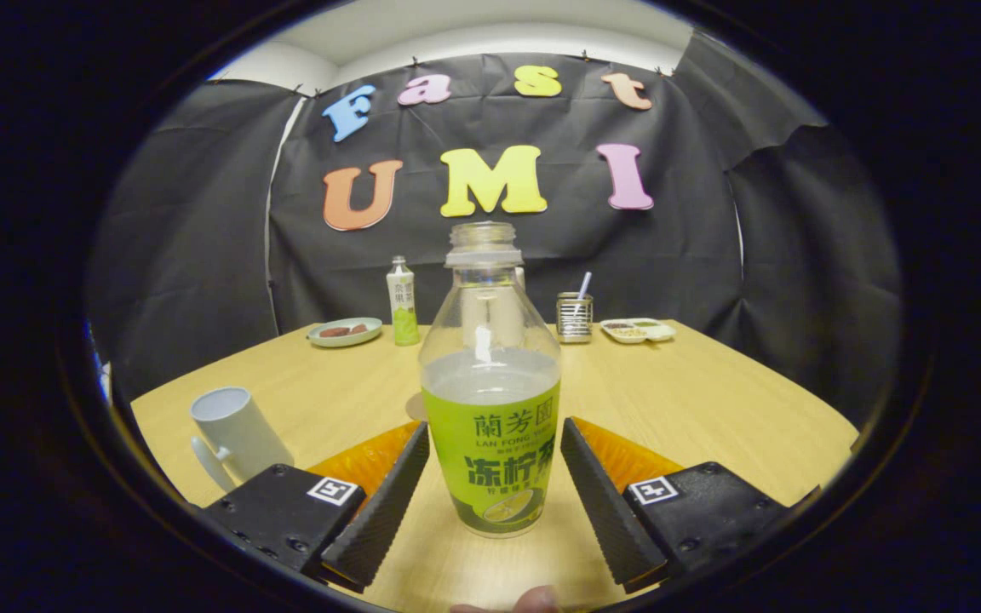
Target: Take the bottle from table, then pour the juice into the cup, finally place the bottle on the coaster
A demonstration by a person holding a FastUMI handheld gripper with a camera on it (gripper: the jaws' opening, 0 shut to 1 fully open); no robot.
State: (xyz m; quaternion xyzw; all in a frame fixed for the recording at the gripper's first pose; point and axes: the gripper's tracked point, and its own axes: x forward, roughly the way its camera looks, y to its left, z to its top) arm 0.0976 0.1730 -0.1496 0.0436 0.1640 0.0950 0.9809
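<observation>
Between the spread fingers of the gripper (495, 477) stands the uncapped bottle (490, 383), upright on the tabletop (712, 400); neither finger clearly presses it. Close squarely on the label, keeping it vertical, before lifting toward the cup (235, 434) at near left.

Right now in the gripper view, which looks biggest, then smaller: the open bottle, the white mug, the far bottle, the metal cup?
1. Open bottle, between the open gripper fingers; nearness inflates it.
2. White mug.
3. Far bottle.
4. Metal cup, close to the far bottle; distance shrinks both.
</observation>
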